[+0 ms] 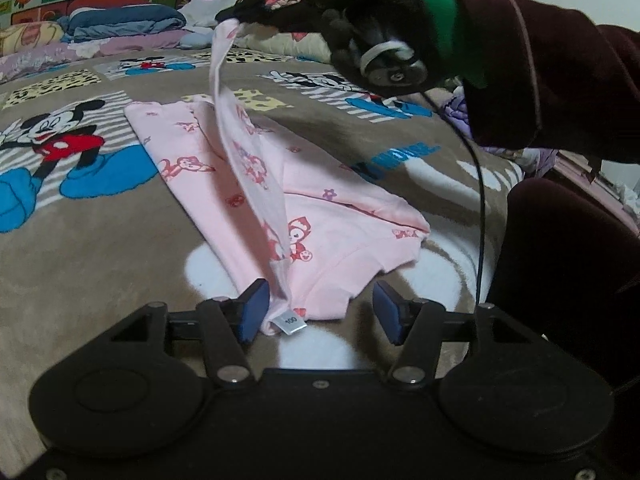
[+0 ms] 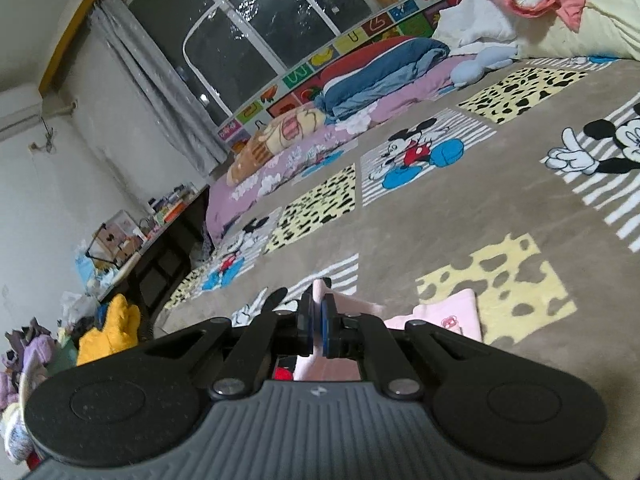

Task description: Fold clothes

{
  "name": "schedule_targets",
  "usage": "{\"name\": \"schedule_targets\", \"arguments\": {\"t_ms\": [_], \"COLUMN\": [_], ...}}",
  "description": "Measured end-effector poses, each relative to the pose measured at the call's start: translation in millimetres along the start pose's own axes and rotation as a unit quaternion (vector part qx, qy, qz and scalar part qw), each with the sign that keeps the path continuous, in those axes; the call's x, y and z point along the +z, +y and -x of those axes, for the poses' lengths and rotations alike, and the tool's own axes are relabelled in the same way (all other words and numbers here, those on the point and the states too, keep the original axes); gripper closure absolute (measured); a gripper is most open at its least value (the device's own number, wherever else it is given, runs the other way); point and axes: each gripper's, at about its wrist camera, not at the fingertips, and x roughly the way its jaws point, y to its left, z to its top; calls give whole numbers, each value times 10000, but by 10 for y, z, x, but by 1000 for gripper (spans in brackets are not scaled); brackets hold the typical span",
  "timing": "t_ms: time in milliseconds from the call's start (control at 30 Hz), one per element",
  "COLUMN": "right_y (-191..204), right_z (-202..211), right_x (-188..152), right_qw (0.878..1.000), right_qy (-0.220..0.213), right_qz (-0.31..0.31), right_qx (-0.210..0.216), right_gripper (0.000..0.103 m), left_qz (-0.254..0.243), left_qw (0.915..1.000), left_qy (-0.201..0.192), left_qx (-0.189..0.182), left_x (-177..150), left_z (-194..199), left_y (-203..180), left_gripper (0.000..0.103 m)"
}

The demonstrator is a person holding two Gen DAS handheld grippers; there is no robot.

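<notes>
Right gripper (image 2: 318, 330) is clamped on a sleeve (image 1: 248, 144), lifted above the shirt (image 1: 320, 208); left gripper (image 1: 316, 308) gapes wide, empty, nearer the hem just ahead, shirt running lengthwise away from it

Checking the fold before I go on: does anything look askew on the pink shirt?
One strip of the pink shirt is pulled up taut by the right gripper; the left gripper is open around the tagged hem.
</notes>
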Motion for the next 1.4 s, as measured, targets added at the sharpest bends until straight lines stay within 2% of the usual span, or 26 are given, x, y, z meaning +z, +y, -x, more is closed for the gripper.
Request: {"name": "schedule_targets", "arguments": {"t_ms": [633, 733, 800, 900, 1000, 1167, 1233, 1267, 1400], "right_y": [-31, -43, -42, -71, -153, -230, -207, -186, -110], "right_z": [-861, -928, -890, -790, -745, -812, -846, -866, -877], "right_x": [-233, -230, -211, -167, -152, -277, -349, -385, -439], "right_qw": [9935, 9935, 9949, 9964, 9956, 9906, 9877, 9857, 9801], "right_qy": [770, 802, 674, 443, 475, 896, 1018, 1085, 1117], "right_qz": [410, 361, 381, 412, 437, 637, 853, 999, 1361], "right_qx": [-733, -721, -648, -599, -672, -820, -825, -821, -918], "right_gripper": [97, 85, 71, 65, 65, 65, 74, 83, 84], "left_qz": [290, 308, 309, 332, 362, 384, 380, 379, 248], "left_qw": [9990, 9989, 9989, 9988, 9986, 9986, 9986, 9986, 9992], "left_qy": [-125, -129, -130, -134, -137, -131, -110, -99, -16], "left_qx": [-325, -343, -343, -348, -351, -347, -342, -346, -312], "left_x": [-24, -25, -22, -25, -21, -18, -11, -7, 12], "left_z": [17, 17, 17, 17, 17, 10, 5, 2, 24], "left_y": [142, 147, 148, 159, 173, 179, 174, 170, 134], "left_gripper": [39, 39, 39, 39, 39, 38, 38, 36, 35]}}
